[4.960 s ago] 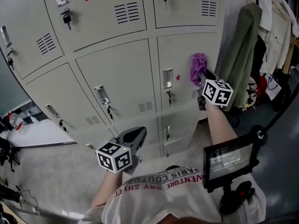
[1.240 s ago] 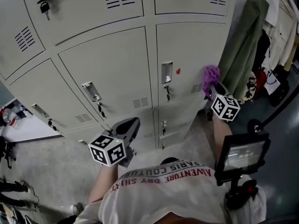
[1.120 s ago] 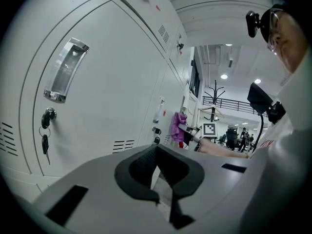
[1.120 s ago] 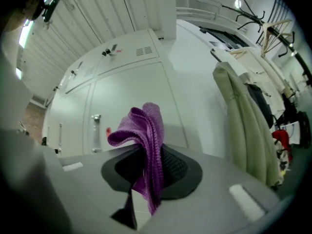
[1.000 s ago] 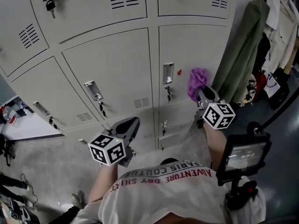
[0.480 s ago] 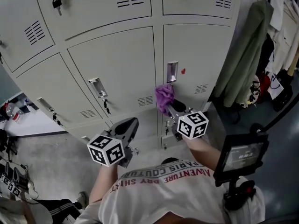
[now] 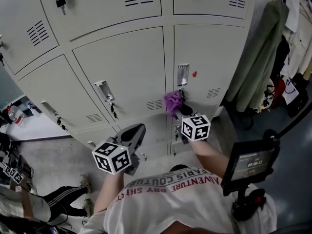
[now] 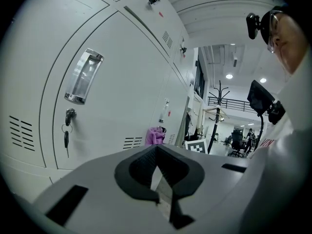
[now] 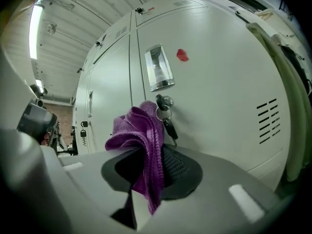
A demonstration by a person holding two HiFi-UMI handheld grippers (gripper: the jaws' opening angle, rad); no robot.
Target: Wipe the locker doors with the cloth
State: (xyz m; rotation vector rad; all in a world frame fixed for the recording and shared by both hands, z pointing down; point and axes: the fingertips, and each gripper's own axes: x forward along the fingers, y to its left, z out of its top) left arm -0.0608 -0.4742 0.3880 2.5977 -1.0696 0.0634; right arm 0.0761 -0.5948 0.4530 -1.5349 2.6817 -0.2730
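- Purple cloth [image 9: 139, 145] is bunching out of the right tool [image 9: 146, 172], whose jaws are clamping it so that the loose folds are facing the locker door [image 9: 219, 82].
- It appears to be pressing on that door just below the recessed handle [image 9: 158, 69], beside the hanging key [image 9: 169, 126], likely to wipe around the lock.
- Lower down, the left tool [image 8: 158, 167] is hanging with its jaws together on nothing, apart from the lockers, seemingly just waiting.
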